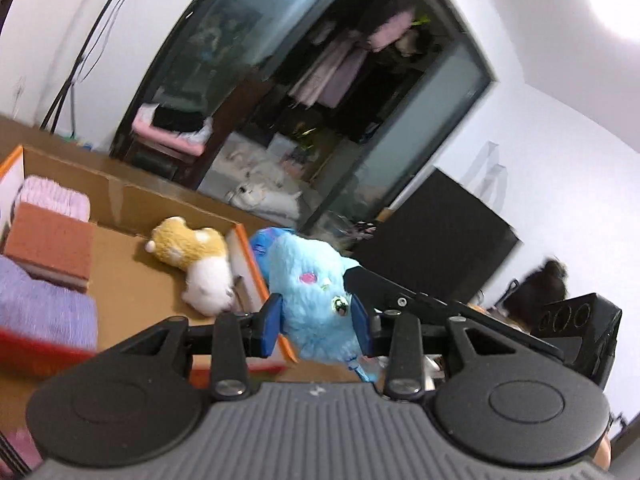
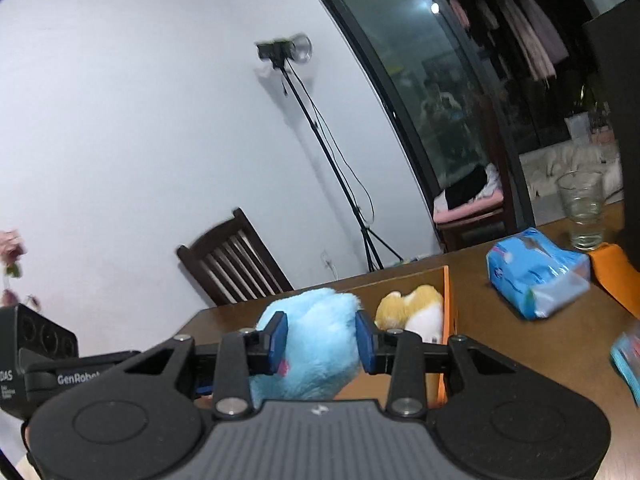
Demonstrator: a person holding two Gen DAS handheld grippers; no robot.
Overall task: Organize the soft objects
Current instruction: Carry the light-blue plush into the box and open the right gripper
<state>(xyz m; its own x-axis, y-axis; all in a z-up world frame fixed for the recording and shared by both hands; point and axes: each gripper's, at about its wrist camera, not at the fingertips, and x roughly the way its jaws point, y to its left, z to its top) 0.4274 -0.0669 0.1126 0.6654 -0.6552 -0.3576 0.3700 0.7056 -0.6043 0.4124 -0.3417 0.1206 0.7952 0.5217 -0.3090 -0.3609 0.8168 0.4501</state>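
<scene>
Blue plush: one, pinched at once by the left gripper and the right gripper, held above the table just beside the box; its lower end is hidden behind the gripper bodies.
Left fingers: narrowly parted, blue pads pressing into the fur either side of the face.
Right fingers: likewise narrow, clamped on the fur.
Box: cardboard, cut off at the left edge.
Inside the box: one yellow-and-white plush and four folded cloths, partly cropped.
Table: two blue packs, one cropped; one glass.
Blur: softens the background.
</scene>
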